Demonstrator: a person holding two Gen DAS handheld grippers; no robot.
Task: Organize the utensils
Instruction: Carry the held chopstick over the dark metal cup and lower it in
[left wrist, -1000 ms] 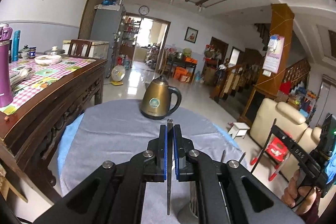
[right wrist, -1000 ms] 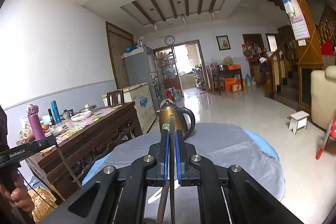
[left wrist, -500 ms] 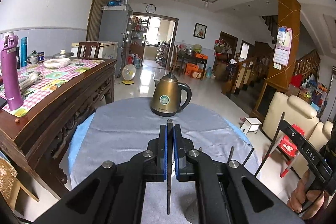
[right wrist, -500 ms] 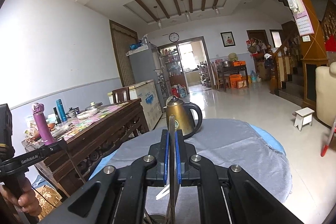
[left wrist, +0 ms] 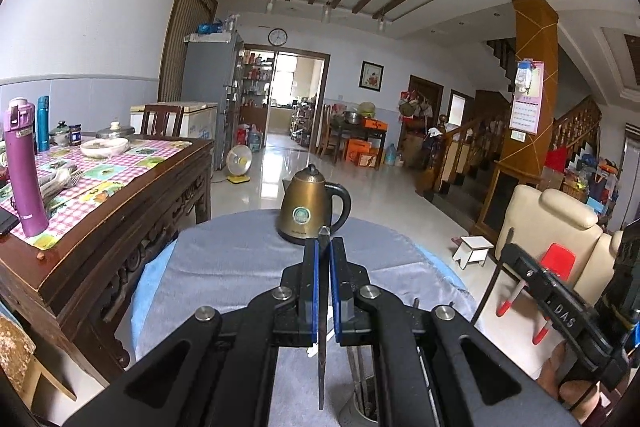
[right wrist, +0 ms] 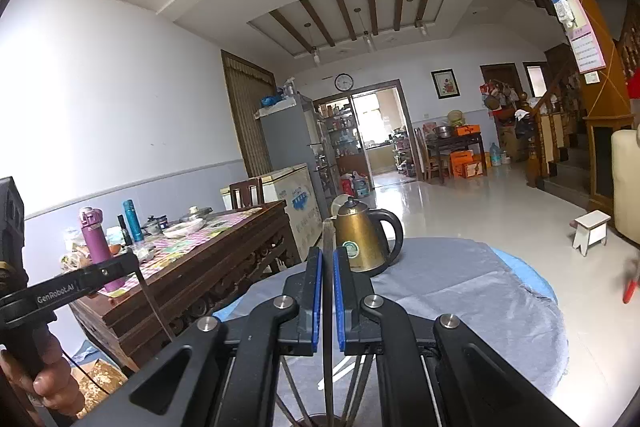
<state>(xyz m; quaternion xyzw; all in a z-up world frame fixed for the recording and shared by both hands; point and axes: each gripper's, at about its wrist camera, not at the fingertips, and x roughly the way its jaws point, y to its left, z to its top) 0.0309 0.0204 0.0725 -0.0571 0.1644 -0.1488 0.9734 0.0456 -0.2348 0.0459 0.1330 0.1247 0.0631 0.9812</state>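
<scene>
The left hand-held gripper is clamped on a thin flat metal utensil that stands upright between its blue pads; the right hand-held gripper pinches a second upright utensil the same way. Below both lies the round bench under grey cloth. Ahead of the pads stands a bronze kettle. Under the left one a utensil holder shows only partly, its contents hard to make out behind the black arms.
</scene>
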